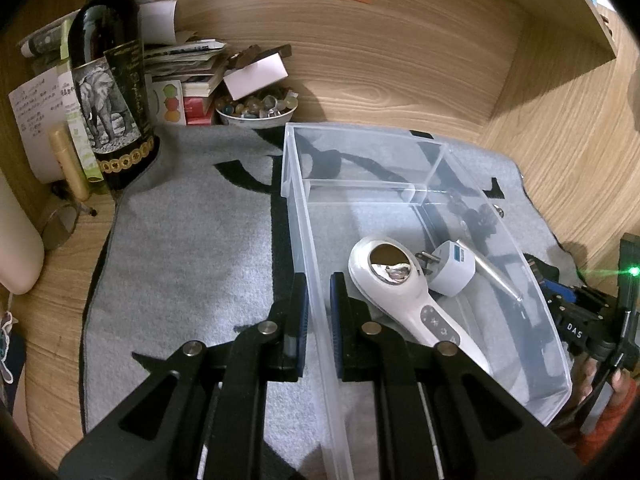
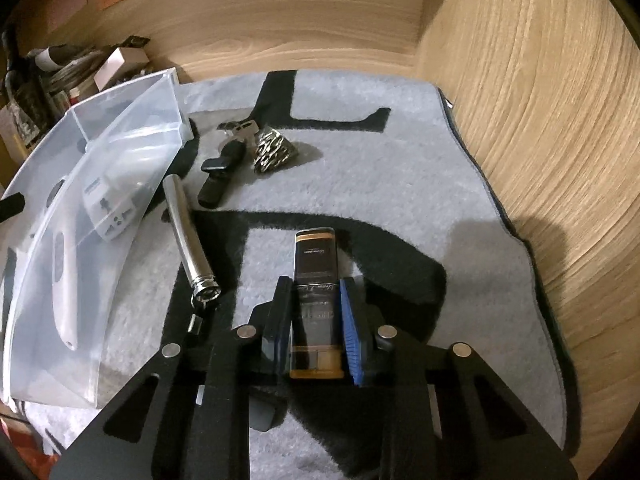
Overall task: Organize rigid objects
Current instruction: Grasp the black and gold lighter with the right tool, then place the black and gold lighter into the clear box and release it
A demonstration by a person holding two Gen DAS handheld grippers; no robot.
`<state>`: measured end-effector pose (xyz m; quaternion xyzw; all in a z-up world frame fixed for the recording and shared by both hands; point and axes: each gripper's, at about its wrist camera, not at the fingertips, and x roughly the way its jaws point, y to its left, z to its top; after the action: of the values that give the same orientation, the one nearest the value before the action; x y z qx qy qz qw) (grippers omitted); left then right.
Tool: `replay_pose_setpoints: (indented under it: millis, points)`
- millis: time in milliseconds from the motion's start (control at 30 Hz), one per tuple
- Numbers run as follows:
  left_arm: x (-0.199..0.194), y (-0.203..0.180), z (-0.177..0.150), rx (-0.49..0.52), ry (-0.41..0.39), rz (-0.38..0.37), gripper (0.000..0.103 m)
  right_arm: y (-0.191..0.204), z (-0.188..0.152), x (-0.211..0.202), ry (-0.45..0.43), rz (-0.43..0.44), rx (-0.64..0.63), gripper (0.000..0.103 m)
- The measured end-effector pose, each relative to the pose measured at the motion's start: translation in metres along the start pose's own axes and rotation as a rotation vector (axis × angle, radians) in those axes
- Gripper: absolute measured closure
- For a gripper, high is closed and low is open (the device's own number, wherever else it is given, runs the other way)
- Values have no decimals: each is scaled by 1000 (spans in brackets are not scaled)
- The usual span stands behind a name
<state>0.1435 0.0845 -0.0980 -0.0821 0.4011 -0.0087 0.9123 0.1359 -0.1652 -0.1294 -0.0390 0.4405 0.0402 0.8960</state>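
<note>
**Two grippers at a clear bin on a grey mat**

Left gripper (image 1: pixel 319 300): jaws pinched onto the near left wall of the clear plastic bin (image 1: pixel 532 280), one pad outside, one inside.

Right gripper (image 2: pixel 316 316): jaws drawn in against the sides of a slim black-and-gold case (image 2: pixel 315 280), which lies flat on the mat with its far end jutting beyond the fingertips. In the left wrist view only part of this tool shows, at the right edge, with a green light.

Bin contents: a white handheld device (image 1: pixel 396 288) with a round metal head and button row on its handle; a white plug adapter (image 1: pixel 452 268) touching its right side. A clear divider closes off a far compartment, where nothing can be made out.

On the grey mat (image 2: pixel 400 184), outside the bin: a metal tube (image 2: pixel 188 236) just beside the bin's right wall, a small ring at its near end; further off, a black key fob with keys (image 2: pixel 224 168) and a silvery chain heap (image 2: pixel 274 152), close together.

Surroundings: wooden alcove walls (image 2: pixel 540 120); at far left a dark bottle (image 1: pixel 110 80) with an elephant label, stacked papers and booklets, a bowl of glass beads (image 1: pixel 256 108).
</note>
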Motion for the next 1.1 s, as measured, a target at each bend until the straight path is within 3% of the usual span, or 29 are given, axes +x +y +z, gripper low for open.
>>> replay_pose_setpoints:
  millis: [300,733,900,1100]
  points:
    - [0,0,0,-2,1,-1,93,6,18,-21,-80,32,11,82]
    - [0,1,0,-3,1,-2,93,53,61,-74,-265,137,-111,82]
    - [0,1,0,-5,1,-3,93,80,67,-78,-281,192,-169,82]
    - [0,0,-1,-3,2,-6,93,109,63,-60,-228,255,-226,82]
